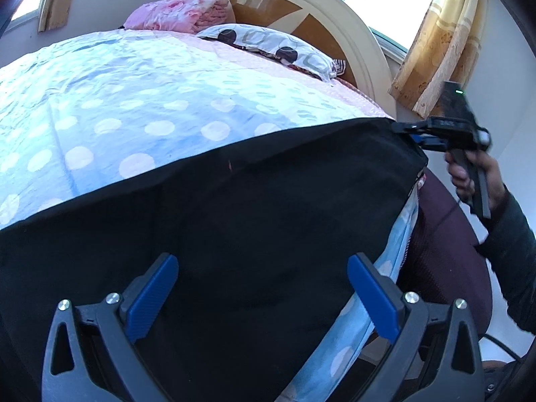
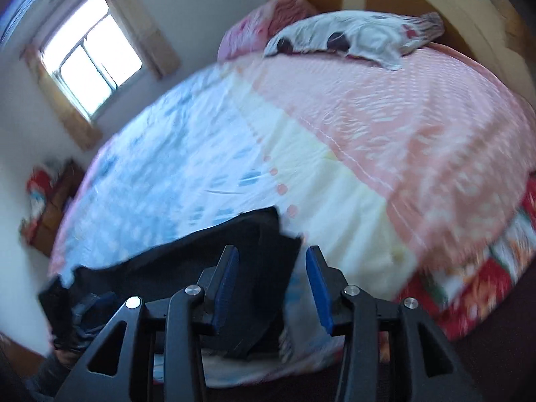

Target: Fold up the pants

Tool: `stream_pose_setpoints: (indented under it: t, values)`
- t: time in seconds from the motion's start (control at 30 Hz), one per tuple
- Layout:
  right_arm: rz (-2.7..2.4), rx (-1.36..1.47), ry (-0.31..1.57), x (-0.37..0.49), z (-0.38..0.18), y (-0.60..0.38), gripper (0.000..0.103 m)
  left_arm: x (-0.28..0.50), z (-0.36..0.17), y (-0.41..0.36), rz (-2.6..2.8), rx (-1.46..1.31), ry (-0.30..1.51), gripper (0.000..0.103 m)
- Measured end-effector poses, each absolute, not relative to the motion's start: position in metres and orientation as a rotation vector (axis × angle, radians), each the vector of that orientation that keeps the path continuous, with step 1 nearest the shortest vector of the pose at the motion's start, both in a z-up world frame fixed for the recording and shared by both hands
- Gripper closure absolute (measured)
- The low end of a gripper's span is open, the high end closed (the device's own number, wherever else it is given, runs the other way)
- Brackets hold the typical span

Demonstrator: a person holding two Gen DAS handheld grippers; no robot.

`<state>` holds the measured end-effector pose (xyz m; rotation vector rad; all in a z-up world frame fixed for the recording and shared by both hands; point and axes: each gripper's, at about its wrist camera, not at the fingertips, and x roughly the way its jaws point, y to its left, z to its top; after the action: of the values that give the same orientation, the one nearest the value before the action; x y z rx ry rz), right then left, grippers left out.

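Note:
Black pants (image 1: 251,217) lie spread flat across the near part of the bed, on a blue sheet with pale dots (image 1: 134,107). My left gripper (image 1: 263,288) hovers over them, open wide, with its blue pads (image 1: 152,296) apart and nothing pinched. At the pants' far right corner is my right gripper (image 1: 407,134), held by a hand (image 1: 462,174). The right wrist view is blurred. There the right gripper (image 2: 273,278) stands open, and the pants' edge (image 2: 201,251) lies below its left finger without being pressed.
A spotted pillow (image 1: 268,45) and a folded pink blanket (image 1: 174,13) lie by the rounded wooden headboard (image 1: 301,10). Yellow curtains (image 1: 442,40) hang at the right. A dark maroon round seat (image 1: 445,251) stands beside the bed. A window (image 2: 90,53) is in the far wall.

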<state>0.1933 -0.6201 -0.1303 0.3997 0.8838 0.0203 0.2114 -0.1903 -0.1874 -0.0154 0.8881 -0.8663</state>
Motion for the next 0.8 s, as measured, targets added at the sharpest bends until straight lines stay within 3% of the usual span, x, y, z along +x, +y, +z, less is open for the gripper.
stream_pose_setpoints:
  t: [0.3,0.37,0.47,0.8]
  values:
    - [0.279,0.501,0.919,0.21,-0.15,-0.613,0.059,0.214,-0.188,-0.196,-0.853,0.008,0.89,0.0]
    - [0.268,0.526,0.89,0.207,-0.149,-0.617,0.077,0.215,-0.187,-0.196,-0.852,0.007,0.892,0.0]
    - [0.269,0.544,0.834,0.193,-0.139,-0.615,0.086,0.216,-0.187,-0.194,-0.855,-0.008,0.896,0.0]
    - [0.336,0.326,0.729,0.177,-0.064,-0.468,0.09,0.214,-0.175,-0.156,-0.825,-0.116,0.857,0.0]
